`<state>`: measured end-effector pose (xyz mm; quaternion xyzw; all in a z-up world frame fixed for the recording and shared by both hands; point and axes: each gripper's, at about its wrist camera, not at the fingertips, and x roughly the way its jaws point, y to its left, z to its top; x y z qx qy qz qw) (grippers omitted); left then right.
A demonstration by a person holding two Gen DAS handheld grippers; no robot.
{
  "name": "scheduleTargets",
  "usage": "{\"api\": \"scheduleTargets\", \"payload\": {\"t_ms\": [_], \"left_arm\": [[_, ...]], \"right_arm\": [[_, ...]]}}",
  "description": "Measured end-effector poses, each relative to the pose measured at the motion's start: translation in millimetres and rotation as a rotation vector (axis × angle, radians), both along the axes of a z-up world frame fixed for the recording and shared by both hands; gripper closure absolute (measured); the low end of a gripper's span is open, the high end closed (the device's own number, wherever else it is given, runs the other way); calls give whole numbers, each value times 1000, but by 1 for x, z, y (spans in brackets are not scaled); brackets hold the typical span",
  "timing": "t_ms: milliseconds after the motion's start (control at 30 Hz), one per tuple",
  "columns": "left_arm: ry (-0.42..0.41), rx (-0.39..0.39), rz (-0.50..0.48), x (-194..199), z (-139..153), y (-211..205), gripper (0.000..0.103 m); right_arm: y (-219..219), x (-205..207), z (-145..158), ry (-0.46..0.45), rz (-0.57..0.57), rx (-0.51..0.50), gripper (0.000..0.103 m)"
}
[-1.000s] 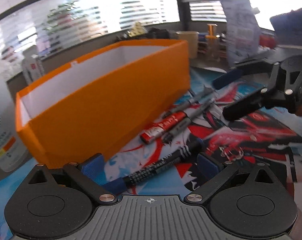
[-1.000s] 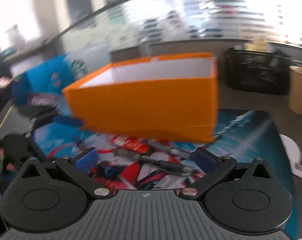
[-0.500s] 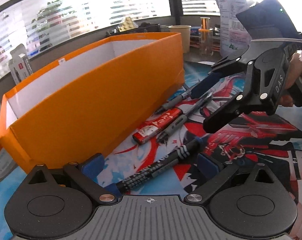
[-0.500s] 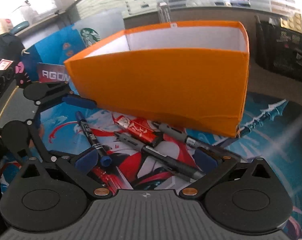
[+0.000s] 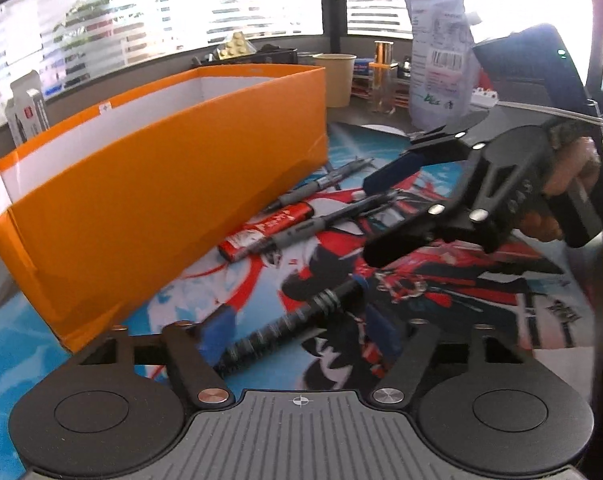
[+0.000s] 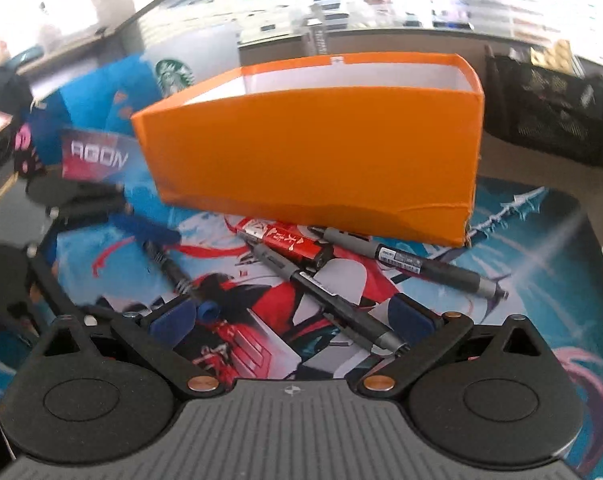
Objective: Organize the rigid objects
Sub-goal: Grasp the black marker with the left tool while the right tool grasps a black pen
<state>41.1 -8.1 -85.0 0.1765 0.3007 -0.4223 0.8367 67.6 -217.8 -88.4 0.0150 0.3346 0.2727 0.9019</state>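
Bright daylight from the windows (image 5: 229,20) blows out the background; fisheye edges bend, with motion blur throughout.

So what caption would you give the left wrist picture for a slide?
Left gripper closing around a black marker pen on the printed desk mat, beside an open orange cardboard box.

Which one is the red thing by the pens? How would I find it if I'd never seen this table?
Look for the big orange box standing on the colourful picture mat. Right in front of its long side lies a little cluster of pens, and the red tube lies among them, closest to the box. It is the only bright red one with white writing; the grey pens beside it are dark.
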Motion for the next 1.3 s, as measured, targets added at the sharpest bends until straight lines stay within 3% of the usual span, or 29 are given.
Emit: {"api": "scheduleTargets", "payload": {"t_ms": [67,200,267,300,367,500,600,633,667,867,933,1167,1200,1300], "left_arm": [[-4,2,2,-3,0,-1,41],[5,3,1,-10,1,-2,59],[6,9,18,-14,2,-2,63],[4,13,29,-16,3,-2,63],[-7,21,43,-19,3,-2,64],[-29,28,56,-24,2,0,62],[-27,26,63,-23,2,-3,62],[-23,23,67,-23,2,-2,62],[-21,21,70,-22,2,-1,61],[-9,9,110,-19,0,2,47],[11,-1,116,-15,0,3,45],[9,3,115,-15,0,3,45],[7,4,113,-15,0,2,48],[10,-2,101,-16,0,2,56]], "right_arm": [[1,2,1,13,-5,-1,0],[14,-2,4,-9,3,-108,7],[27,-8,4,-53,6,-227,26],[30,-9,5,-53,15,-232,32],[36,-12,8,-40,44,-223,52],[35,-15,5,-45,106,-190,45],[36,-18,1,-48,177,-185,21],[41,-19,1,-39,194,-202,5],[47,-20,0,-32,200,-231,0],[48,-10,3,38,164,-201,0],[51,-15,-1,3,213,-253,0],[39,-20,-1,-5,187,-247,0],[36,-20,-1,-8,173,-243,3],[29,-19,5,-15,133,-239,32]]}}
